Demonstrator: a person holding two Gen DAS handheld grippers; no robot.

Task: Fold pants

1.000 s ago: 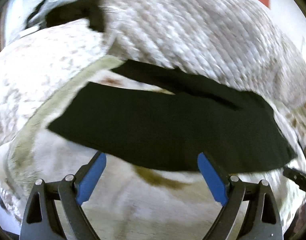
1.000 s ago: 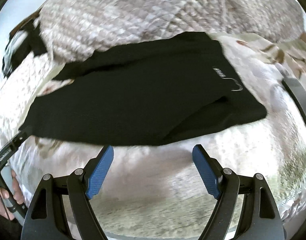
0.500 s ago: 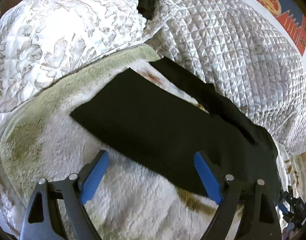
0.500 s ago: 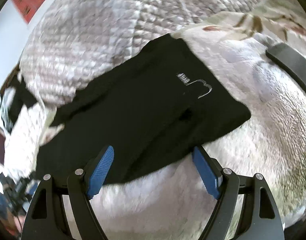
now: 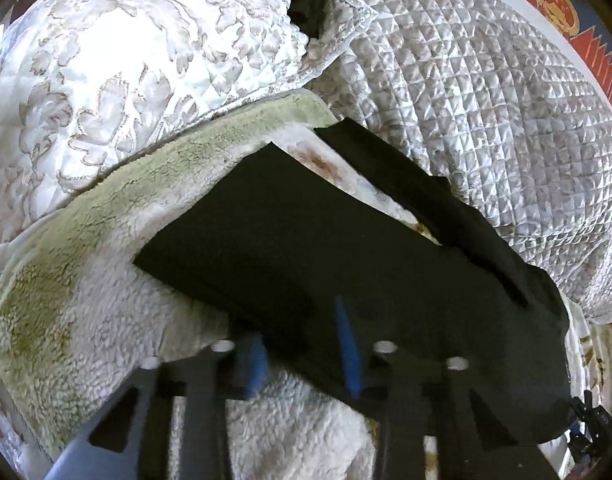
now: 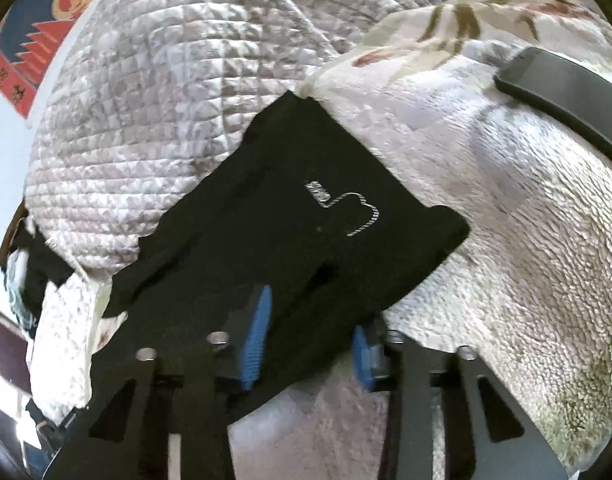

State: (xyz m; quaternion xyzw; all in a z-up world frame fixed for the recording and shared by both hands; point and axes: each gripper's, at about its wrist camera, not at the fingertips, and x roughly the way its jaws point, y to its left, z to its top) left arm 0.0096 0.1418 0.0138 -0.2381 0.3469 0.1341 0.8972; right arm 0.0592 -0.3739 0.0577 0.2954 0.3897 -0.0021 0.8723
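Two grippers work at the near edge of the black pants, which lie flat on a fluffy white fleece blanket with greenish patches. In the left wrist view the pants run from about 10 o'clock near the middle down to 4 o'clock, with one narrower leg strip lying along their far side toward 1 o'clock. The left gripper sits at 6 o'clock with its blue pads drawn near together, the pants' hem lying between and over them; whether the cloth is firmly pinched I cannot tell, as the fingers are blurred. Beyond the pants, a quilted grey bedspread fills the 1 to 3 o'clock area and a white floral quilt fills 10 to 12 o'clock.

In the right wrist view the pants spread from the centre down to 7 o'clock, a small white stitched logo showing near the middle. The right gripper at 6 o'clock has its blue pads partly closed around the pants' near edge, fabric draped between them. A dark flat phone rests on the blanket at 2 o'clock, well apart from the pants. The bedspread rises at 10 to 12 o'clock.
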